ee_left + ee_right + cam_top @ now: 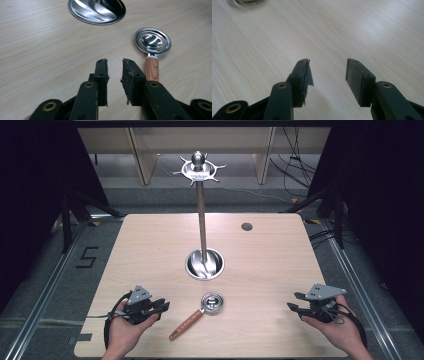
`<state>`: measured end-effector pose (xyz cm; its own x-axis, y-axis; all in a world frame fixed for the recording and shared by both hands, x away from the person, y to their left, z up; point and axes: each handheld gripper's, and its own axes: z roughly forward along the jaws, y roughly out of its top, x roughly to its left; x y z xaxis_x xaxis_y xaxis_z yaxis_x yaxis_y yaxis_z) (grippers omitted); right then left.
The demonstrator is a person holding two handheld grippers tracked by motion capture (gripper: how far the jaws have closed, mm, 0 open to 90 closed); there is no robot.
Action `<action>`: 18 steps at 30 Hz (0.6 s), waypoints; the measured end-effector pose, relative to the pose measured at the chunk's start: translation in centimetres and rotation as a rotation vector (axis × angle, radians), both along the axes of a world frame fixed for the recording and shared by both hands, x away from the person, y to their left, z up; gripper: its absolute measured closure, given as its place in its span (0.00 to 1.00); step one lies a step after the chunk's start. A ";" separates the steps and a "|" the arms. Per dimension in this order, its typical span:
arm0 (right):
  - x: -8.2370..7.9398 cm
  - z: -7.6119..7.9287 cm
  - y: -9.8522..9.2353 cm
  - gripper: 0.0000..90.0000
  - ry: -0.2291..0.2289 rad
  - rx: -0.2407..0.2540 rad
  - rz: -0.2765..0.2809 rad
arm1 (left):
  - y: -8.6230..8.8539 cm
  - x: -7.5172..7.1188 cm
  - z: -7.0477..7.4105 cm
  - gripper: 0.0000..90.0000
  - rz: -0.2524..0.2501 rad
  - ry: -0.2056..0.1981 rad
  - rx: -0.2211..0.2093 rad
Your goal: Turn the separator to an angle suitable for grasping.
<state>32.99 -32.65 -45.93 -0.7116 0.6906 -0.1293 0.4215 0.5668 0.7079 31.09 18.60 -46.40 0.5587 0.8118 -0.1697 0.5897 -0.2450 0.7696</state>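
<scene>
A metal scoop (212,300) with a wooden handle (186,324) lies on the table near the front, its bowl toward the stand. My left gripper (164,305) rests in a hand to the left of the handle, apart from it. In the left gripper view its jaws (115,61) stand a narrow gap apart with nothing between them, and the scoop (153,41) lies just ahead to the right. My right gripper (292,306) is held at the front right. Its jaws (327,61) are wide open over bare wood.
A tall metal stand rises from a round shiny base (205,264) at the table's middle, with a ring of hooks (199,170) on top. The wooden table (270,250) has a small dark hole (247,226) at the back right. Dark curtains flank the sides.
</scene>
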 end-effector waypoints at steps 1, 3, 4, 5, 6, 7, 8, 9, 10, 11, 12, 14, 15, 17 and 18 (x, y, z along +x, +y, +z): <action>0.0 0.0 0.0 0.60 0.003 0.002 -0.002 | -0.2 -0.1 0.2 0.85 -0.027 0.006 0.003; 0.1 -0.3 0.1 0.60 0.000 -0.002 0.007 | -0.5 -0.3 0.4 0.93 -0.048 0.015 0.010; 0.2 -0.3 0.0 0.60 0.000 -0.006 0.006 | -0.9 -0.5 0.6 0.98 -0.058 0.027 0.011; 0.2 -0.4 0.0 0.60 0.007 -0.002 0.004 | -1.4 -0.8 0.8 0.99 -0.083 0.040 0.007; 0.2 -0.4 0.0 0.60 0.007 -0.002 0.004 | -2.1 -1.1 1.0 0.99 -0.121 0.059 0.022; 0.1 -0.5 0.0 0.60 0.027 0.004 -0.005 | -3.7 -1.7 0.8 0.99 -0.183 0.106 0.060; 0.1 -0.5 0.0 0.60 0.027 0.004 -0.005 | -3.7 -1.7 0.8 0.99 -0.183 0.106 0.060; 0.2 -0.5 -0.1 0.60 0.022 0.000 0.001 | -4.5 -2.0 0.5 0.99 -0.223 0.131 0.090; 0.1 -0.6 0.0 0.60 0.031 0.010 -0.003 | -6.1 -2.5 -0.1 0.99 -0.263 0.185 0.141; 0.1 -0.6 0.0 0.60 0.031 0.009 -0.003 | -6.7 -2.6 -0.4 0.99 -0.278 0.208 0.185; 0.1 -0.6 0.0 0.60 0.031 0.009 -0.003 | -6.7 -2.6 -0.4 0.99 -0.278 0.208 0.185; 0.0 -0.5 0.1 0.60 0.040 0.011 -0.006 | -7.2 -2.4 -0.9 0.99 -0.327 0.240 0.265; 0.0 -0.5 0.1 0.60 0.040 0.011 -0.006 | -7.2 -2.4 -0.9 0.99 -0.327 0.240 0.265; -0.1 -0.6 0.1 0.60 0.051 0.017 -0.007 | -7.2 -2.4 -1.2 0.99 -0.304 0.285 0.276; 0.0 -0.7 0.1 0.60 0.054 0.020 -0.005 | -7.1 -2.3 -1.3 0.99 -0.305 0.292 0.277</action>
